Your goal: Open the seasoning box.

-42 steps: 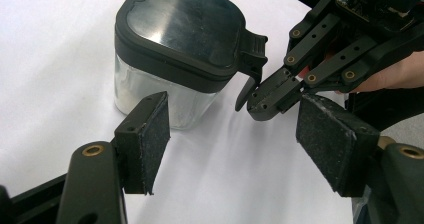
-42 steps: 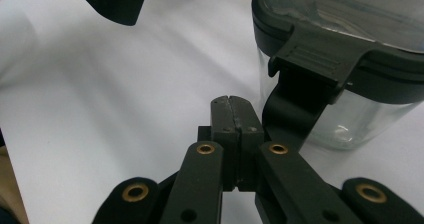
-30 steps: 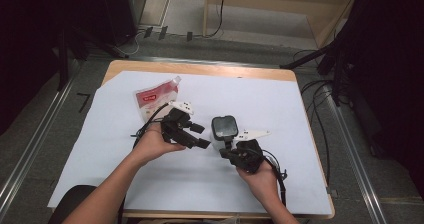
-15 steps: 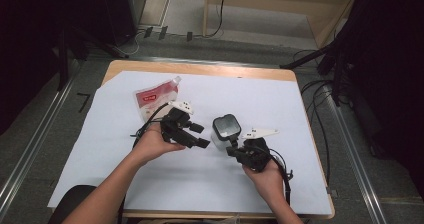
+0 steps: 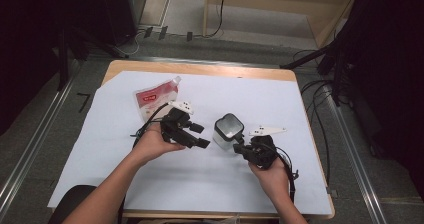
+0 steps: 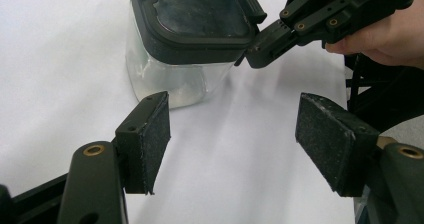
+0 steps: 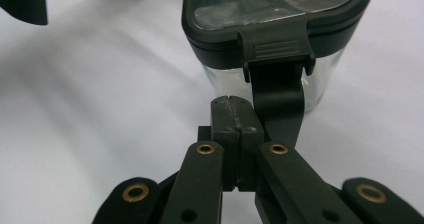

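Your right gripper (image 7: 232,101) has its jaws pressed flat together with nothing between them — the tip sits right at the jar (image 7: 272,81), just beside the latch (image 7: 276,49) on the jar's dark lid (image 7: 272,4). Whether the tip touches the hanging flap of that latch cannot be told. In the high view the right gripper (image 5: 239,147) comes at the jar (image 5: 227,131) from your side, with the jar directly ahead of its tip.

Your left gripper (image 6: 232,134) holds its jaws wide apart and empty, both pads (image 6: 155,134) clear of everything. The jar (image 6: 175,79) stands upright on the white sheet (image 6: 60,59) just beyond the left-hand pad — near, but apart from it. From above, the left gripper (image 5: 197,135) points toward the jar from the jar's other side.

Behind the left gripper lies a red-and-white pouch (image 5: 152,99), flat on the sheet and well away from the jar.
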Action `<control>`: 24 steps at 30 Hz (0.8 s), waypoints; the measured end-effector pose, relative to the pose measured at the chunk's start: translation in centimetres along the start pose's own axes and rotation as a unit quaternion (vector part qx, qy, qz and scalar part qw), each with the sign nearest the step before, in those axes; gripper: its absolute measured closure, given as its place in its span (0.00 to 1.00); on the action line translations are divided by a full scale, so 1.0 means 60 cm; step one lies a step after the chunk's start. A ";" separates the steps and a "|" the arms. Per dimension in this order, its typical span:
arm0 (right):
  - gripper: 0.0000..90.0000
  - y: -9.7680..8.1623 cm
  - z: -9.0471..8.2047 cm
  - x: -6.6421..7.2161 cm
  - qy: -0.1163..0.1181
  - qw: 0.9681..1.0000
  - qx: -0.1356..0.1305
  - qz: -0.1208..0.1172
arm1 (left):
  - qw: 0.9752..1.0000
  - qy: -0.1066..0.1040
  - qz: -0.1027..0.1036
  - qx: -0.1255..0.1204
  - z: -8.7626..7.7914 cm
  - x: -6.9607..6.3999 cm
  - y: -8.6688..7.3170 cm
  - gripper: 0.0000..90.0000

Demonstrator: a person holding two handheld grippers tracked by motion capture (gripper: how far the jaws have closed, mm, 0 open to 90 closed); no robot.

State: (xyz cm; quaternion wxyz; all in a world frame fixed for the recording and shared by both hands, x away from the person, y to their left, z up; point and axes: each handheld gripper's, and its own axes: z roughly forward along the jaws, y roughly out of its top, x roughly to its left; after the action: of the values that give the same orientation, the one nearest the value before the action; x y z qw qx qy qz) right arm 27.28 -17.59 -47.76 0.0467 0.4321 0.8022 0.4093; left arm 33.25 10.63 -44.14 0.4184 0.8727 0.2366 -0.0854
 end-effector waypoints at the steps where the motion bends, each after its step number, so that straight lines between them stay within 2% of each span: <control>1: 1.00 0.000 -0.001 -0.003 -0.001 1.000 -0.001 0.001 | 1.000 0.001 -0.001 -0.004 0.001 0.000 -0.001 0.35; 6: 1.00 0.001 -0.006 -0.015 -0.010 1.000 0.001 0.012 | 1.000 0.002 -0.002 -0.009 0.000 0.001 -0.001 0.35; 12: 1.00 0.003 -0.018 -0.040 -0.024 0.999 -0.003 0.027 | 1.000 0.002 0.001 -0.007 0.004 0.005 0.002 0.35; 13: 1.00 0.003 -0.020 -0.043 -0.028 0.999 -0.002 0.028 | 1.000 0.006 0.001 0.000 0.005 0.005 0.004 0.35; 15: 1.00 0.004 -0.022 -0.049 -0.029 0.999 -0.001 0.030 | 1.000 0.009 0.007 -0.001 0.006 0.007 0.009 0.34; 19: 1.00 0.007 -0.028 -0.056 -0.037 0.999 0.002 0.025 | 1.000 0.012 0.003 -0.009 0.010 0.008 0.016 0.33; 22: 1.00 0.009 -0.029 -0.067 -0.041 0.999 0.002 0.031 | 1.000 0.016 0.001 -0.007 0.017 0.012 0.021 0.32; 24: 1.00 0.013 -0.030 -0.075 -0.044 0.998 0.003 0.036 | 1.000 0.014 -0.008 -0.009 0.024 0.015 0.023 0.29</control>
State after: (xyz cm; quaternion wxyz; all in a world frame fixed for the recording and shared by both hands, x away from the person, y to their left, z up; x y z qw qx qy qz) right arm 29.80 -21.78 -47.30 0.0657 0.4784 0.7843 0.3894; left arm 34.77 9.07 -44.41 0.4224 0.8680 0.2503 -0.0742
